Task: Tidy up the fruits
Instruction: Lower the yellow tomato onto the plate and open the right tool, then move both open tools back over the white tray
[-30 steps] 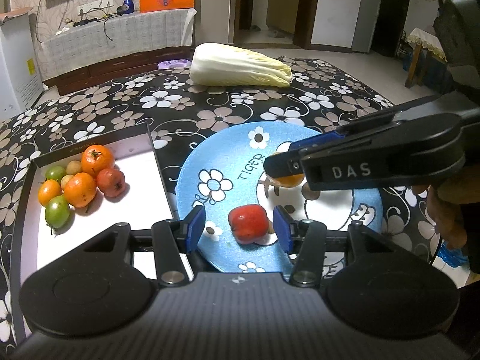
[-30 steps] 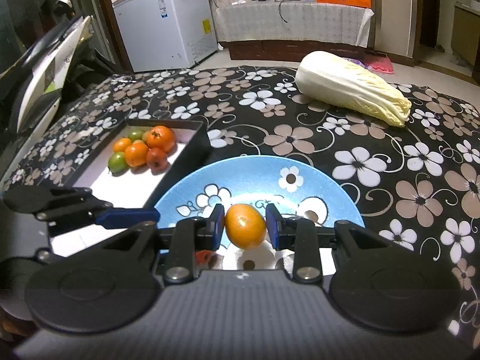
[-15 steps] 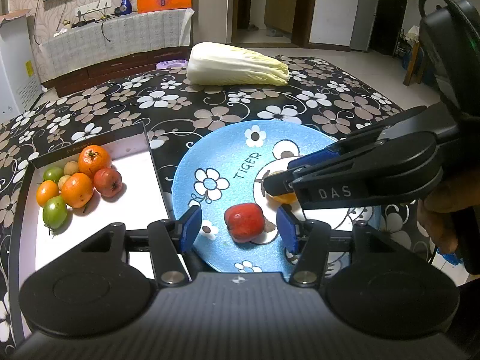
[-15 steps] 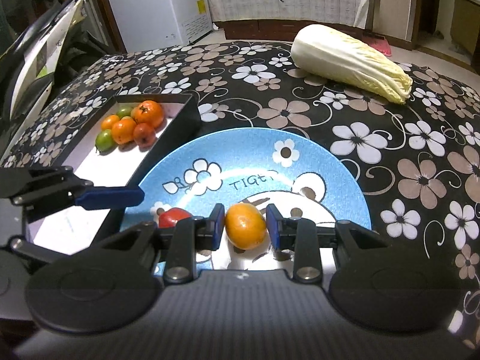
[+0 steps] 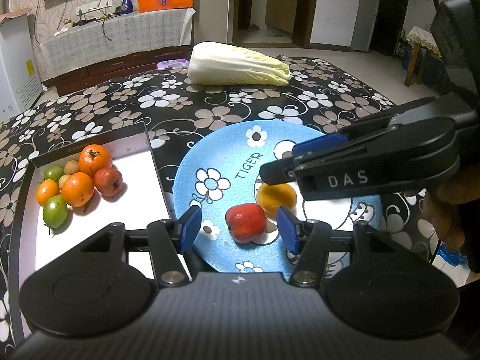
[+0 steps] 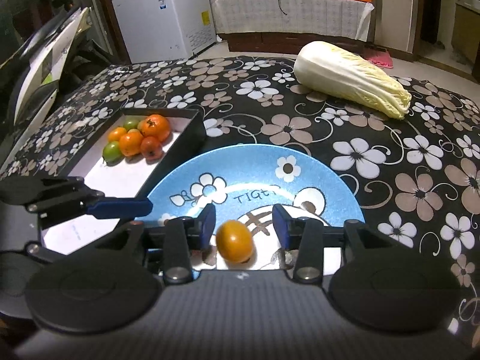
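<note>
A red fruit (image 5: 246, 222) lies on the blue plate (image 5: 228, 150), between the pads of my left gripper (image 5: 238, 229), which is open and touches nothing. Just behind it lies an orange fruit (image 5: 277, 197). In the left wrist view my right gripper (image 5: 279, 162) reaches in from the right above that fruit. The right wrist view shows the orange fruit (image 6: 234, 241) resting on the plate (image 6: 255, 162) inside my right gripper (image 6: 244, 224). Its jaws are opening and there is a gap on each side of the fruit. A left finger (image 6: 120, 205) pokes in from the left.
A black tray (image 5: 90, 143) with a white floor sits left of the plate and holds several orange, green and red fruits (image 5: 78, 180). A napa cabbage (image 5: 237, 64) lies at the far side of the flowered tablecloth. A person's hand (image 5: 444, 210) grips the right tool.
The right jaws have parted and let go of the orange fruit, which now rests on the plate. The left jaws widened a little around the red fruit.
</note>
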Action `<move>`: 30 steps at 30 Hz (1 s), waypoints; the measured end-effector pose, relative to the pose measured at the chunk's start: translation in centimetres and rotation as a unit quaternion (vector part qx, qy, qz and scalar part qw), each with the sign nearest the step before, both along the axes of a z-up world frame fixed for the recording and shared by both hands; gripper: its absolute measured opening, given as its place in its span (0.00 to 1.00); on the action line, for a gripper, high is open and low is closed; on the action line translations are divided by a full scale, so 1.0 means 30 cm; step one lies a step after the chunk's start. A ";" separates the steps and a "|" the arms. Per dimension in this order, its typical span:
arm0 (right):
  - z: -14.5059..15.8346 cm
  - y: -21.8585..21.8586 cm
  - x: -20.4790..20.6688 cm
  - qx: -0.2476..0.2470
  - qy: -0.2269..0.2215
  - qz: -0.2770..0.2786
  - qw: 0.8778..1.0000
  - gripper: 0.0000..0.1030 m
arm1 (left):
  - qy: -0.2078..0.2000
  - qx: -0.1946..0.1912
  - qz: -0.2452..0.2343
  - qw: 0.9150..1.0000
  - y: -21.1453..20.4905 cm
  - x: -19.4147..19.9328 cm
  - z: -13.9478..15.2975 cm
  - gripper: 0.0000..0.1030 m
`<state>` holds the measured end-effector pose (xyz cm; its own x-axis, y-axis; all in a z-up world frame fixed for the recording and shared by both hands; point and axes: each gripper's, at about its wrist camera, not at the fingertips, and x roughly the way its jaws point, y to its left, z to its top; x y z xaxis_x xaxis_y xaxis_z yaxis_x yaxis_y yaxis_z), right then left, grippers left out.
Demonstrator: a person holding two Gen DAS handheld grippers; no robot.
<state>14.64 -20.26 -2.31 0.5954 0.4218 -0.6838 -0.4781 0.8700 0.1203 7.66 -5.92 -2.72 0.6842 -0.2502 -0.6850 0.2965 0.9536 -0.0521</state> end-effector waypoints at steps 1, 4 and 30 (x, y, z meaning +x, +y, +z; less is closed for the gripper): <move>0.004 -0.001 -0.001 0.002 -0.003 -0.001 1.000 0.43 | 0.000 0.000 0.000 1.000 0.000 0.000 0.000 0.60; 0.013 -0.004 -0.004 0.012 -0.007 -0.001 1.000 0.43 | 0.000 0.000 0.000 1.000 0.000 0.001 0.001 0.60; 0.085 0.057 0.011 0.097 -0.050 -0.018 0.994 0.43 | -0.024 -0.034 0.014 0.999 0.081 -0.031 0.056 0.60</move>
<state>14.96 -18.55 0.23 0.6724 0.5173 -0.5294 -0.4657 0.8516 0.2406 6.72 -3.50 -1.05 0.7235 -0.2762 -0.6327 0.2744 0.9560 -0.1036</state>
